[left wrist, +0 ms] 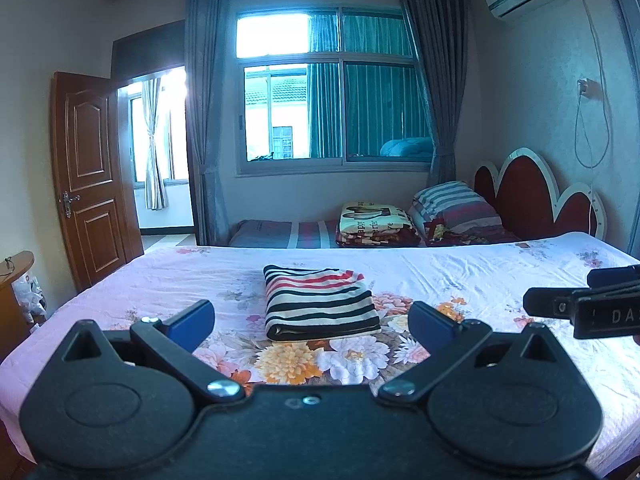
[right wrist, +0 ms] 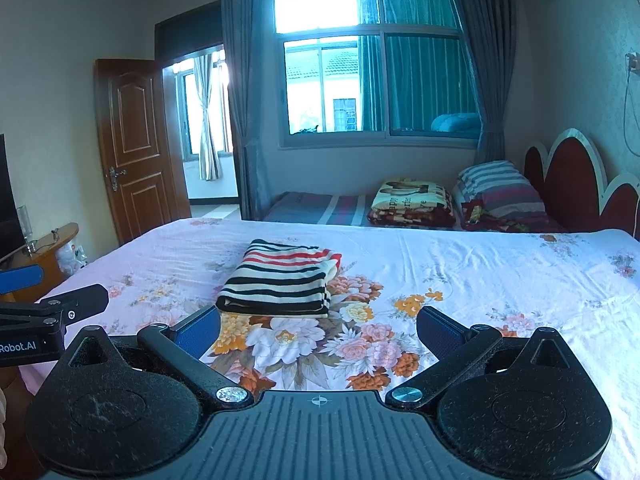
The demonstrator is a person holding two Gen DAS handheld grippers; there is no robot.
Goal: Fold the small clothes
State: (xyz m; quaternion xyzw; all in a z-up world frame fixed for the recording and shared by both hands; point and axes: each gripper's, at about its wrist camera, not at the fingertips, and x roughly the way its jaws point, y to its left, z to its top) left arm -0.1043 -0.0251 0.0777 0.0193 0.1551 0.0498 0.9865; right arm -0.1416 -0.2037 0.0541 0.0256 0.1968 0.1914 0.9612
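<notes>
Striped garment (left wrist: 320, 302) lying folded on the flowered bed sheet (left wrist: 480, 276), well in from its edges, ahead of both grippers, we are holding left gripper (left wrist: 312, 316) and right gripper (right wrist: 318, 330) spread wide, empty, hovering apart from cloth.

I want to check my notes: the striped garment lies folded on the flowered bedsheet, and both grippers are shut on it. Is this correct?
Not quite. The striped garment does lie folded on the flowered bedsheet, but neither gripper holds it. Both wrist views show the left gripper and right gripper with jaws open, apart from the cloth.
</notes>
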